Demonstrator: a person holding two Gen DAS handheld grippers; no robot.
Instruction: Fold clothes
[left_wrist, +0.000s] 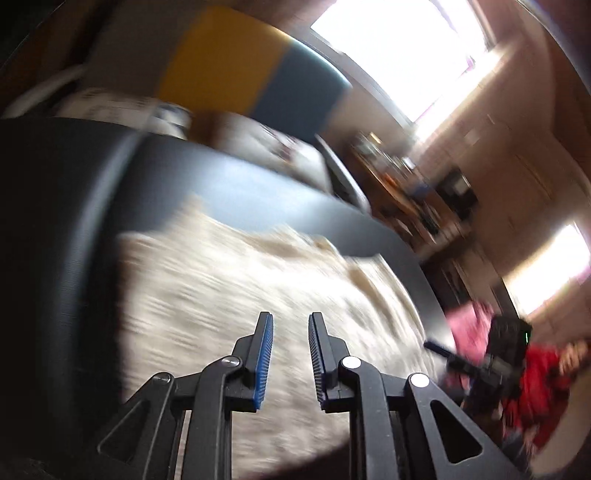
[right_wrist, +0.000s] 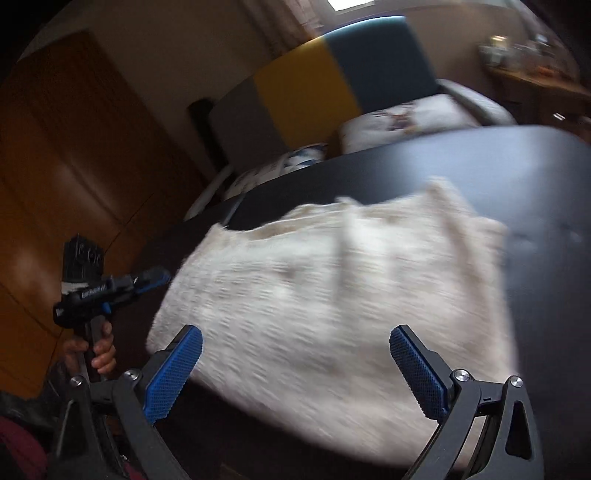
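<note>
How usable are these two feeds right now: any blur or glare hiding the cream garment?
Left wrist view: heavy motion smear across the cream garment and black table, blown-out window; only the left gripper is sharp. Right wrist view: the same streaked garment, dim room, no glare; the right gripper is crisp.

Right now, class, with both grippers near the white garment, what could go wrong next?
1. The white knitted garment lies at the near edge of the black table; a tug might slide it off.
2. Both views are motion-blurred, so the open right gripper or left gripper may miss the hem.
</note>
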